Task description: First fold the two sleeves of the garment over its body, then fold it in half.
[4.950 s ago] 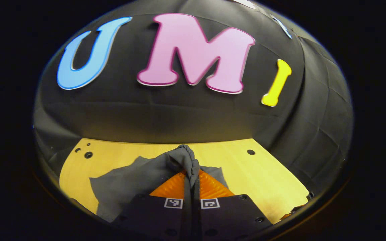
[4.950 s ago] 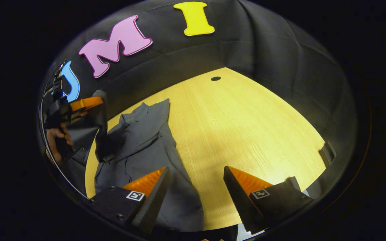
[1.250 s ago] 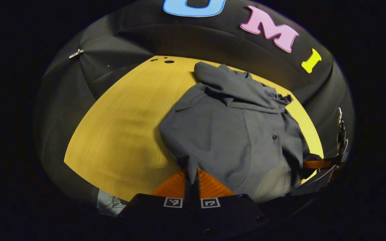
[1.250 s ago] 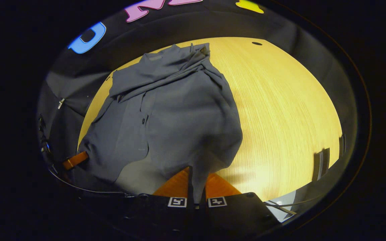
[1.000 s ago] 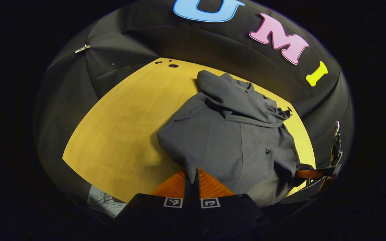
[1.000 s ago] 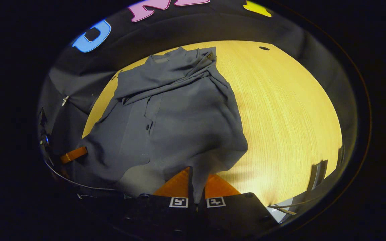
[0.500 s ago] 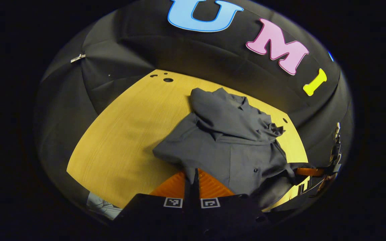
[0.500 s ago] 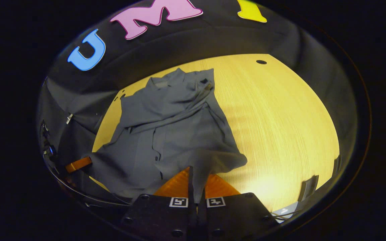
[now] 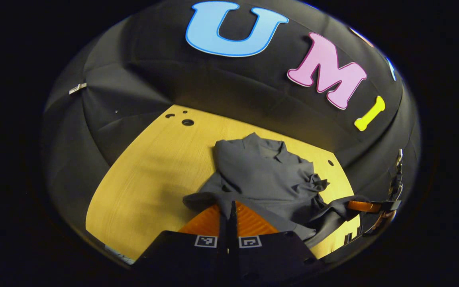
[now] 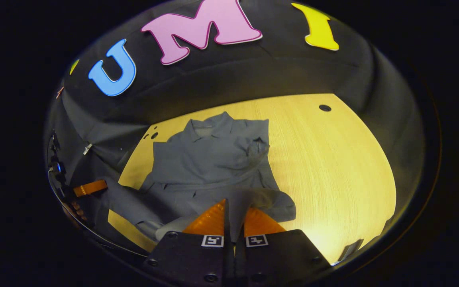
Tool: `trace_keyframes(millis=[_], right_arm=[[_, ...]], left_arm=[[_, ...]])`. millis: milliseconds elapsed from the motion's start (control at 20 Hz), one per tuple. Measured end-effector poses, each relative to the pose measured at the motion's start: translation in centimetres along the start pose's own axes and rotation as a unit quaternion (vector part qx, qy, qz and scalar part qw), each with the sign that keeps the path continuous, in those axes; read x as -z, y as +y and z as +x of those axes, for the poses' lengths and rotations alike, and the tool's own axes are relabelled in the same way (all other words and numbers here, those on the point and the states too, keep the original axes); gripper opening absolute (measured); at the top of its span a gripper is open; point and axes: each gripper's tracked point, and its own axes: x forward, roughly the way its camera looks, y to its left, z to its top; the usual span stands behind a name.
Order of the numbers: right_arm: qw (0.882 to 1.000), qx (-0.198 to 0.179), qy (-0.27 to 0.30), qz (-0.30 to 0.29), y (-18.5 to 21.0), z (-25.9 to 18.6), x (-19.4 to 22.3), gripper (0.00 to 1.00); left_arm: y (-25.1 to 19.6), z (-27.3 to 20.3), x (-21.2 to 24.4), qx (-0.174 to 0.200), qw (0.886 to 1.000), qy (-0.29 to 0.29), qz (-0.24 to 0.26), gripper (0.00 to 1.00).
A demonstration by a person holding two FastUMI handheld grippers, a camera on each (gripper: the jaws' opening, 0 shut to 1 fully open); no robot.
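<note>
black hand-held gripper (image 9: 229, 207), square coded markers, screws

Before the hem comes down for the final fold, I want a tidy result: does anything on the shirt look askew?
Yes. On the grey shirt, the folded sleeve end near the collar is bunched and puckered instead of flat, and could get trapped under the fold. Left gripper and right gripper each pinch a hem corner.
</note>
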Motion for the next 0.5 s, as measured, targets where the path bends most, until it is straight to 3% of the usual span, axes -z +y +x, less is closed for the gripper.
trace_keyframes(millis=[500], right_arm=[[0.996, 0.005, -0.083, -0.021, -0.6, 5.7, -12.3, 0.05]], left_arm=[[-1.0, 6.8, -11.8, 0.016, 0.996, -0.080, 0.023, 0.05]])
